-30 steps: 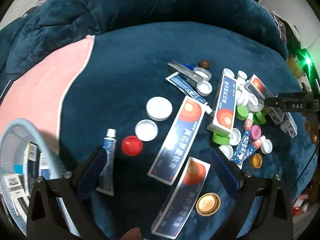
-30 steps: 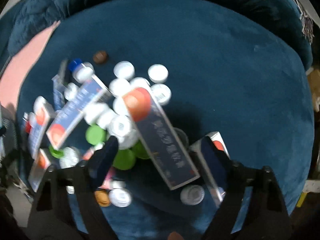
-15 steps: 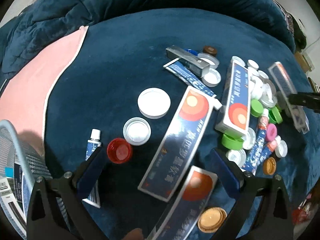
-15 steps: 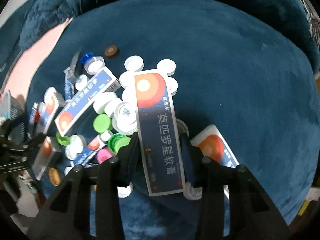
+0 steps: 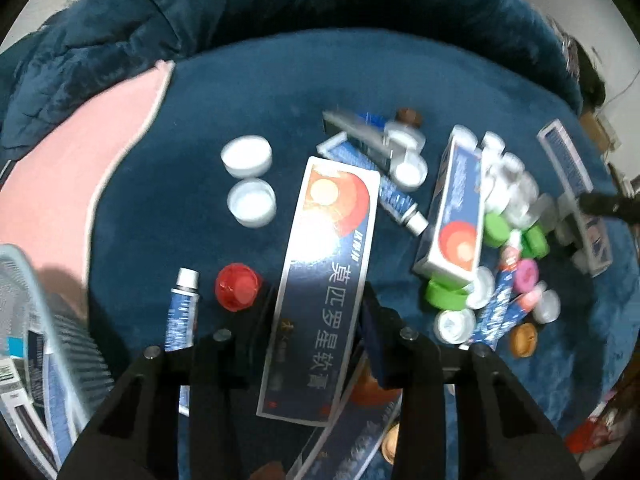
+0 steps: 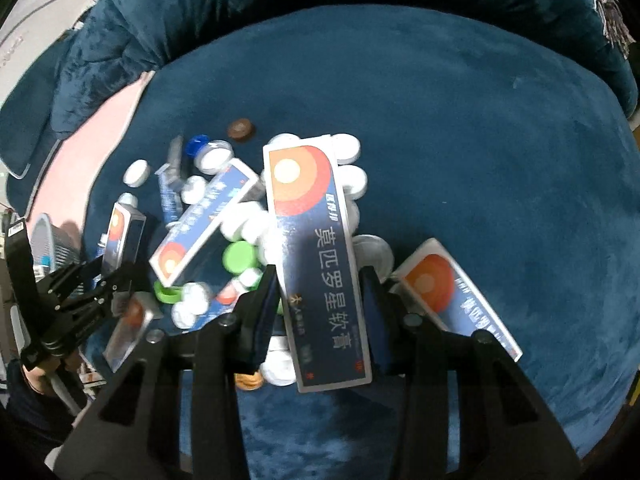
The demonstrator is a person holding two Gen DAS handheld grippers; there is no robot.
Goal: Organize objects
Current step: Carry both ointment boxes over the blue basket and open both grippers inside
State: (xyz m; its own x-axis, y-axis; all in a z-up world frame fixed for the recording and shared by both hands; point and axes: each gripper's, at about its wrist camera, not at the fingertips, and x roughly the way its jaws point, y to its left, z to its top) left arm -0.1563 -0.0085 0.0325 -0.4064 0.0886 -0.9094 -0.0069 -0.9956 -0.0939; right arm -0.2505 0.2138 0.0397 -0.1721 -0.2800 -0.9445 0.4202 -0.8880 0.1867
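My left gripper [image 5: 318, 320] is clamped on a long blue ointment box [image 5: 326, 276], held above the blue cushion [image 5: 240, 92]; a red cap [image 5: 238, 286] and small tube [image 5: 182, 312] lie just left of it; my right gripper [image 6: 320, 304] pinches a second blue box [image 6: 316, 256] over the heap of white caps [image 6: 248, 228], another box [image 6: 452, 296] lying beside its right finger.

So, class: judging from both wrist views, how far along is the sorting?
Done: a few packets already sit in the mesh basket.
In hand: the left tool and the right tool each clamp a blue ointment box.
Left: loose bottle caps, small tubes and other boxes on the blue cushion.
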